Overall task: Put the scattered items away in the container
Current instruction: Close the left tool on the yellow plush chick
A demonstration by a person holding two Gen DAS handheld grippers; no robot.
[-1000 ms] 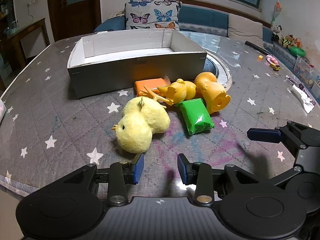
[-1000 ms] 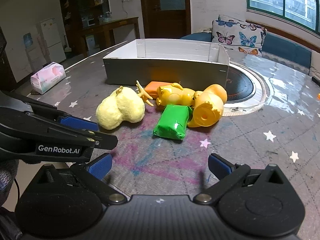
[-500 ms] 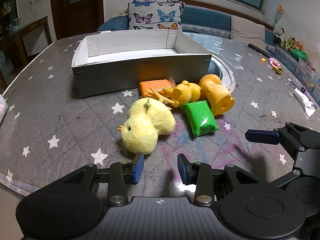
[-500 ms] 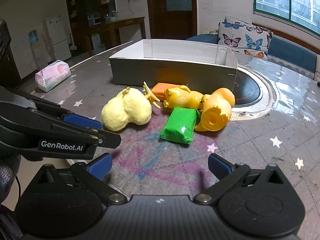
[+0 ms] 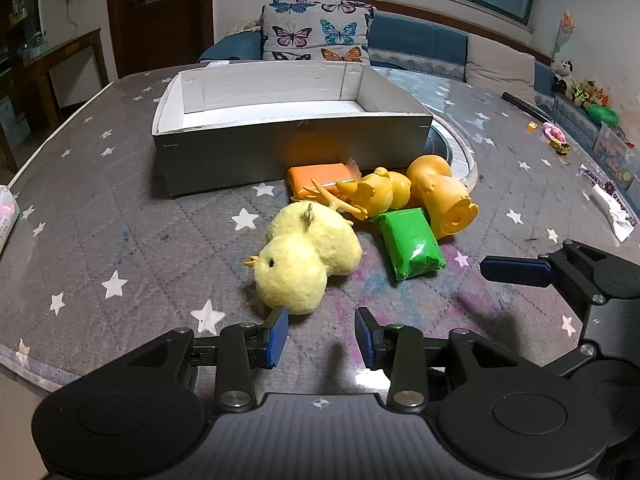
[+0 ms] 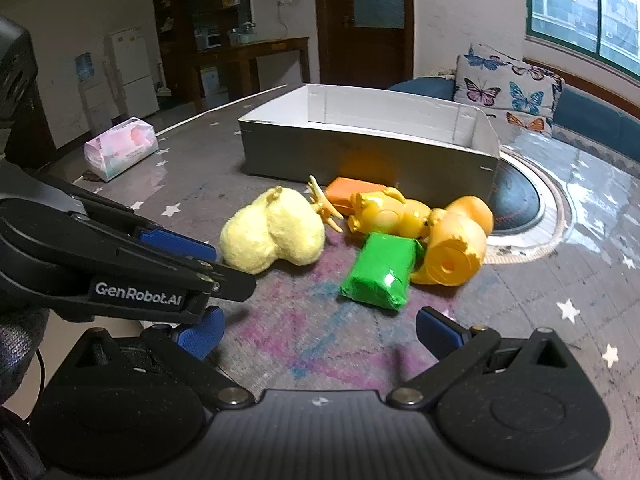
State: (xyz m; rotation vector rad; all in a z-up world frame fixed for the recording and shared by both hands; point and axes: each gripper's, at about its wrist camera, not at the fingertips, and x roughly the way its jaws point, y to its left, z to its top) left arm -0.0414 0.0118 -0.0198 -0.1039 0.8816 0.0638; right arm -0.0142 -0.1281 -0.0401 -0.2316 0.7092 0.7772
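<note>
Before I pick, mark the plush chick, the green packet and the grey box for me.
plush chick (image 5: 294, 270), left wrist view, on its fuzzy head.
green packet (image 6: 378, 276), right wrist view, on its top face.
grey box (image 5: 280, 156), left wrist view, on its near outer wall.

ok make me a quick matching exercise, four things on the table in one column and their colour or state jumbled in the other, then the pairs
Things
1. plush chick
2. wrapped packet nearest the right gripper
3. box
4. packet against the box wall

Descriptions
A. orange
B. grey outside, nothing seen inside
C. pale yellow, lying on its side
D. green

Pairs: 1-C, 2-D, 3-B, 4-A
</note>
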